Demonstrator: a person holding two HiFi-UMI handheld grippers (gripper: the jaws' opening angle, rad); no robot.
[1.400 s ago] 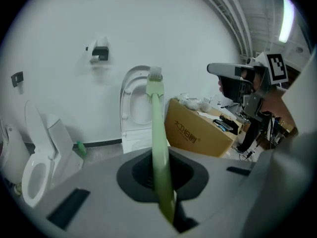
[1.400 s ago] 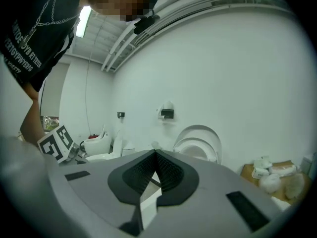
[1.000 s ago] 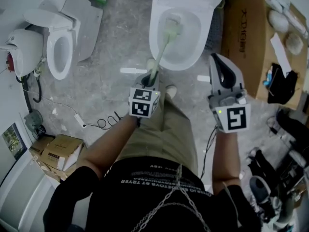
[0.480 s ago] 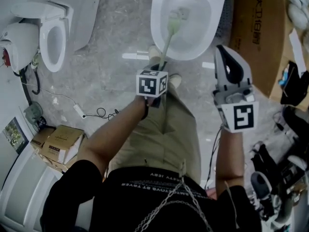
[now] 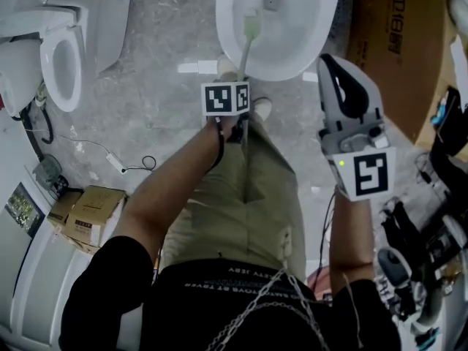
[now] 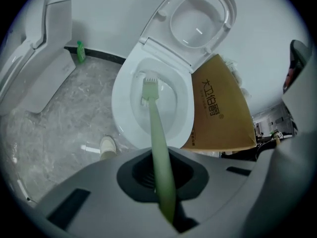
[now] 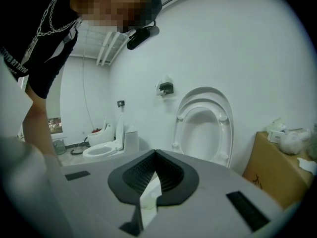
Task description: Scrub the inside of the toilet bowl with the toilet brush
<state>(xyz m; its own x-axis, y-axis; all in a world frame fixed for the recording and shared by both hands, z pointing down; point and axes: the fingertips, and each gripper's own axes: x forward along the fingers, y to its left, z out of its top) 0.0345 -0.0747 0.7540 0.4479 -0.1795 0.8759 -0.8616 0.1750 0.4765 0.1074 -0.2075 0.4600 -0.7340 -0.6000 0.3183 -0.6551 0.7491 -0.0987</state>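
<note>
The white toilet bowl (image 5: 307,50) sits at the top centre of the head view with its lid (image 6: 200,21) raised. My left gripper (image 5: 235,86) is shut on the pale green toilet brush handle (image 6: 159,152) just in front of the bowl's near rim. The brush head (image 5: 251,26) is inside the bowl, against its left inner wall, and its bristles (image 6: 150,86) point toward the back. My right gripper (image 5: 338,68) hangs to the right of the bowl, jaws together and holding nothing; in its own view the right gripper (image 7: 153,157) faces the raised lid (image 7: 205,123).
A large cardboard box (image 5: 398,42) stands close against the bowl's right side. A second toilet (image 5: 62,57) is at the left, with a cable (image 5: 110,163) and small boxes (image 5: 88,218) on the floor. The person's shoe (image 5: 259,108) is near the bowl's base.
My left gripper has moved nearer the bowl's rim, and the brush head has swept from the bowl's back toward its left wall. The right gripper stays shut beside the bowl.
</note>
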